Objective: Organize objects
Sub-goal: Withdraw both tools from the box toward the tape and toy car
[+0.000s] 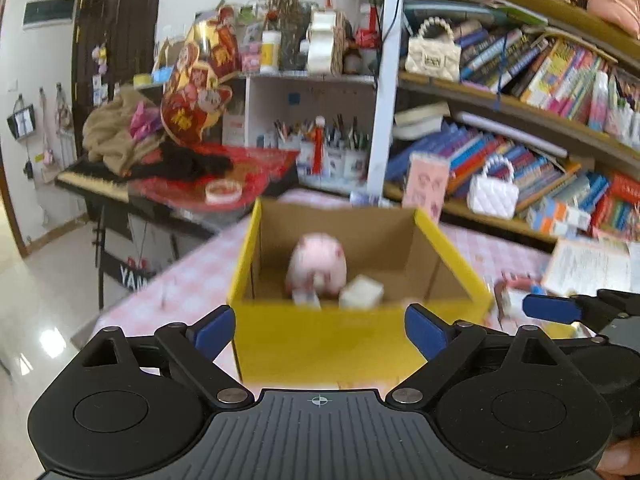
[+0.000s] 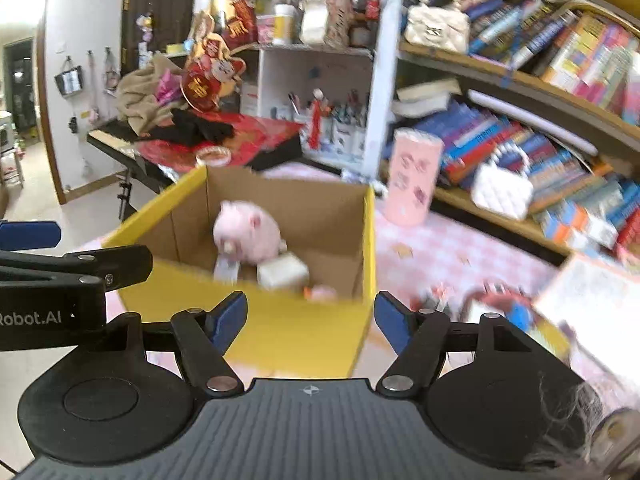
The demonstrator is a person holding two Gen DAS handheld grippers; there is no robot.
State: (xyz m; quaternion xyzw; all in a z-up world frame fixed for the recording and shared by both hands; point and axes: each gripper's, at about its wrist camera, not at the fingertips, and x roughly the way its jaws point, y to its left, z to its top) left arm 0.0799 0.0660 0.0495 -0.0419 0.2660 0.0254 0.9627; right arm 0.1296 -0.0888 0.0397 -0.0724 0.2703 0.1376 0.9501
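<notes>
Inside the yellow box [image 1: 352,340]: pink plush pig [image 1: 318,262], white block [image 1: 361,291] beside it.
My left gripper [image 1: 320,330]: spread wide, empty.
My right gripper [image 2: 310,318]: apart, empty.

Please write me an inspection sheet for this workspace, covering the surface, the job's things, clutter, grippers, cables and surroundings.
Surface: pink-and-white checked tablecloth on the table.
Job's things: open yellow cardboard box holding a pink plush pig, a small white box and other small items too blurred to name.
Clutter: tall pink printed carton standing behind the box; blurred small items to its right.
Grippers: left hand-held gripper open, empty; right hand-held gripper open, empty.
Cables: nothing seen on the table.
Surroundings: crowded wooden bookshelf, two white quilted handbags, red festive decorations.
</notes>
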